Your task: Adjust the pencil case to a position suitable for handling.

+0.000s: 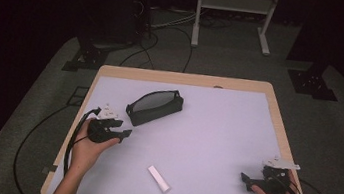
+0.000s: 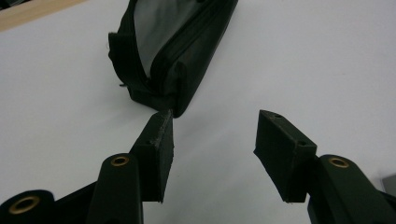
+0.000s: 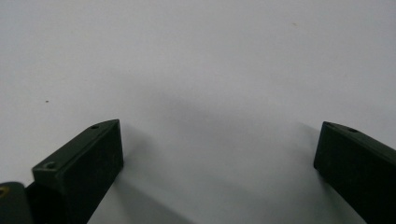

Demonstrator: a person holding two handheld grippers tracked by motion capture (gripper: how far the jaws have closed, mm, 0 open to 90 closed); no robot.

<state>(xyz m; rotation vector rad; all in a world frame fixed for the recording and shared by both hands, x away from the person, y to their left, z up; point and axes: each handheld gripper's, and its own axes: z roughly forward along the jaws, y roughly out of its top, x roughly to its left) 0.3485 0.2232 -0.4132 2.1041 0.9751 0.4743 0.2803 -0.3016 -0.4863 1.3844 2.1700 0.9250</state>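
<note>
A black zip pouch (image 1: 154, 107) with a grey mesh side lies on the white table (image 1: 226, 129), left of centre toward the back. My left gripper (image 1: 123, 134) sits just in front of its near end, open, with nothing between the jaws. In the left gripper view the pouch (image 2: 173, 51) ends right past the left jaw's tip, and the left gripper (image 2: 215, 116) is over bare table. A small white block (image 1: 158, 178) lies near the front edge. My right gripper (image 1: 246, 180) rests at the front right; the right gripper (image 3: 219, 126) stands wide open over bare white surface.
The table's wooden rim (image 1: 277, 121) borders the white top. Beyond it, on the grey floor, stand a white metal frame (image 1: 233, 4), dark stand bases (image 1: 313, 84) and loose cables (image 1: 146, 48). A cable (image 1: 73, 139) trails from the left gripper over the table's left edge.
</note>
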